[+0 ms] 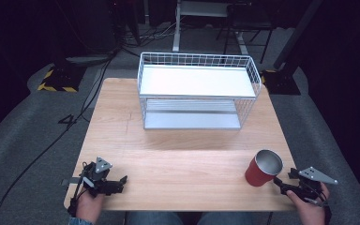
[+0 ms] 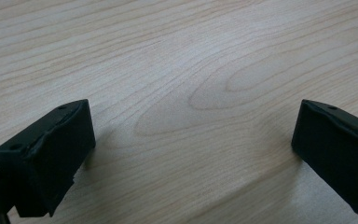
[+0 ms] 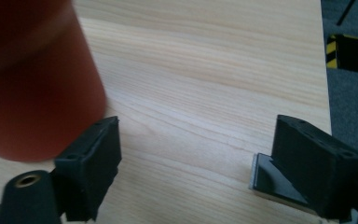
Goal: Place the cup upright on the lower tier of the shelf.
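Red cup stands near the table's front right corner, just beside the right hand-held gripper, jaws wide and empty. Judged approach step; next, straddle the cup. Left hand-held gripper rests wide.

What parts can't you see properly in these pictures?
- Red cup: blurred in the right gripper view, too close to the camera; its top and left side are cut off by the edges.
- Inside of the cup: too small in the high view to tell if it holds anything.
- Lower shelf of the wire rack: its back part is hidden by the top shelf, high view.
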`<state>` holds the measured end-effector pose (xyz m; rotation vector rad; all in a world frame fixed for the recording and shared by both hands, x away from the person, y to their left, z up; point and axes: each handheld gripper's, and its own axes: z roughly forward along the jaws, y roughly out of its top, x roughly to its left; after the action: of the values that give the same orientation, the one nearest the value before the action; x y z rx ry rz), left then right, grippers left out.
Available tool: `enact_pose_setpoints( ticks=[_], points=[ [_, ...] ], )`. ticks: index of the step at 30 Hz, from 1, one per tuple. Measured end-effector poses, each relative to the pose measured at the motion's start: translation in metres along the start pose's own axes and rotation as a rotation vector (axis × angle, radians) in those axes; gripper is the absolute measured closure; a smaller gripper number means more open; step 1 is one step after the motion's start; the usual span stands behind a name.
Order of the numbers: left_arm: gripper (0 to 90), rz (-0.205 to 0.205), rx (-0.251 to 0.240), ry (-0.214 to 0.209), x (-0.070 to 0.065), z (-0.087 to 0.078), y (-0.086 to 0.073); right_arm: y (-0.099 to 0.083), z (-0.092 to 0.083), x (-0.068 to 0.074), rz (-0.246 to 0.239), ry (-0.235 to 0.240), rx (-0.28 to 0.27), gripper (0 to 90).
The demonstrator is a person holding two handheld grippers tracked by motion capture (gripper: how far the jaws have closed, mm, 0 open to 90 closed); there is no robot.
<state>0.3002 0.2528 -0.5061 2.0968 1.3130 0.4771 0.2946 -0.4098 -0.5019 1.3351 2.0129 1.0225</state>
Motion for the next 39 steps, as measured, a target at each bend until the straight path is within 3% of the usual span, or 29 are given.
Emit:
enact_pose_setpoints(
  ticks=[5,12,20,24,28,39],
  points=[
    [0.0,-0.005,0.001,0.001,0.001,0.001,0.001,0.003,-0.01,0.008,0.0,0.021,-0.039,15.8],
    [0.0,-0.011,-0.003,0.003,0.001,0.002,0.002,0.005,-0.029,0.022,0.038,0.048,-0.093,15.8],
    [0.0,-0.013,-0.004,0.005,0.001,0.003,0.003,0.005,-0.04,0.043,0.039,0.095,-0.11,15.8],
    [0.0,-0.014,-0.004,0.008,0.001,0.003,0.003,0.007,-0.035,0.057,0.026,0.129,-0.105,15.8],
    [0.0,-0.014,-0.004,0.008,0.001,0.003,0.004,0.008,-0.026,0.066,-0.003,0.129,-0.079,15.8],
    [0.0,-0.013,-0.004,0.009,0.001,0.003,0.004,0.015,0.001,0.072,0.032,0.12,-0.077,15.8]
  ],
)
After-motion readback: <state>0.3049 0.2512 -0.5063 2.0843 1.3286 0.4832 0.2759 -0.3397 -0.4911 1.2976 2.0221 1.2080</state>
